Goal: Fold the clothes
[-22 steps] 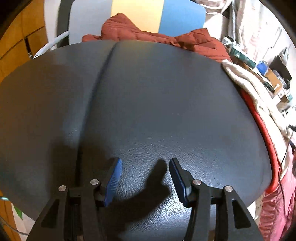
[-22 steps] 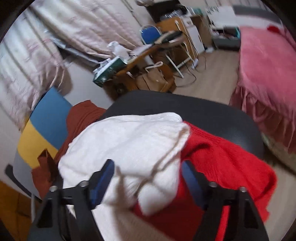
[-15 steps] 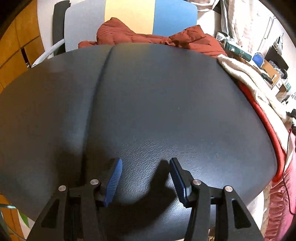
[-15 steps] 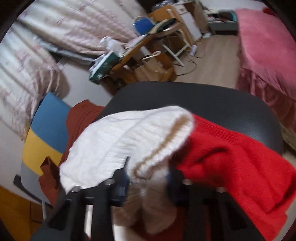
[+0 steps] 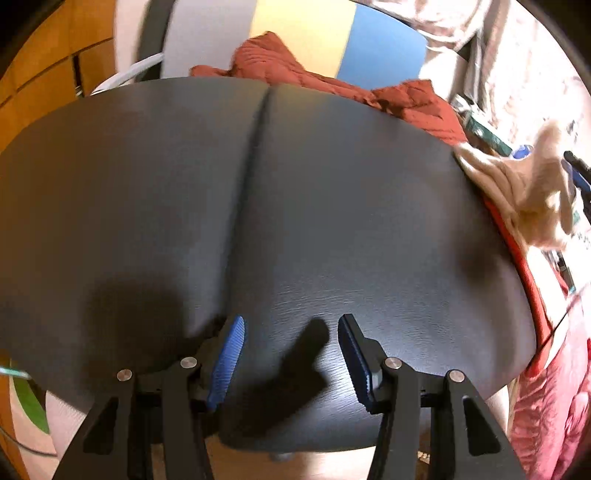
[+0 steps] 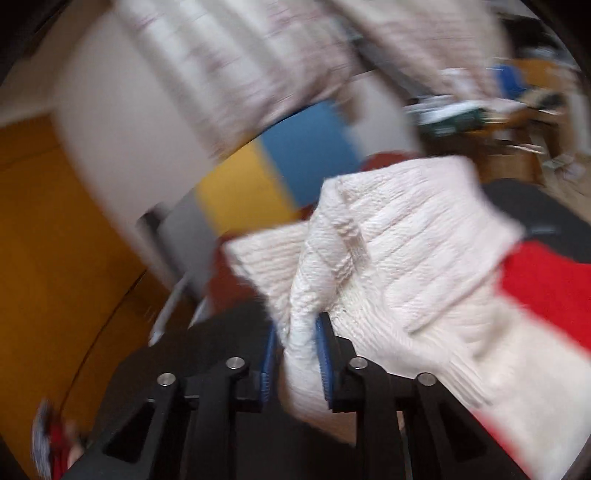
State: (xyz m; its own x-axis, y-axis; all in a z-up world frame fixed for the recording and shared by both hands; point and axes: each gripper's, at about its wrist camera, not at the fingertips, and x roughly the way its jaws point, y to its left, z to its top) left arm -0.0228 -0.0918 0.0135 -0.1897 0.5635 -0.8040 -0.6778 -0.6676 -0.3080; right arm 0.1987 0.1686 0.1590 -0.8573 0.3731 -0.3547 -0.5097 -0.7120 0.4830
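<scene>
A cream knitted garment [image 6: 399,251] is pinched between the blue pads of my right gripper [image 6: 295,354], which is shut on a fold of it and holds it lifted above a red knitted garment [image 6: 546,280]. In the left wrist view the same cream garment [image 5: 517,192] rises at the right edge of the dark padded surface [image 5: 295,206], with the red garment [image 5: 528,280] under it. My left gripper [image 5: 291,347] hangs open over the near part of that surface, with nothing between its fingers.
A rust-brown quilted jacket [image 5: 332,85] lies bunched at the far edge of the padded surface, against a grey, yellow and blue chair back [image 5: 295,33]. Pink bedding [image 5: 554,406] hangs at the lower right. A cluttered desk [image 6: 480,110] stands beyond, and an orange wooden door [image 6: 55,258] at the left.
My right gripper has shut on the cream garment and lifted it, swinging to the left. The left gripper stays open and has drifted slightly over the surface.
</scene>
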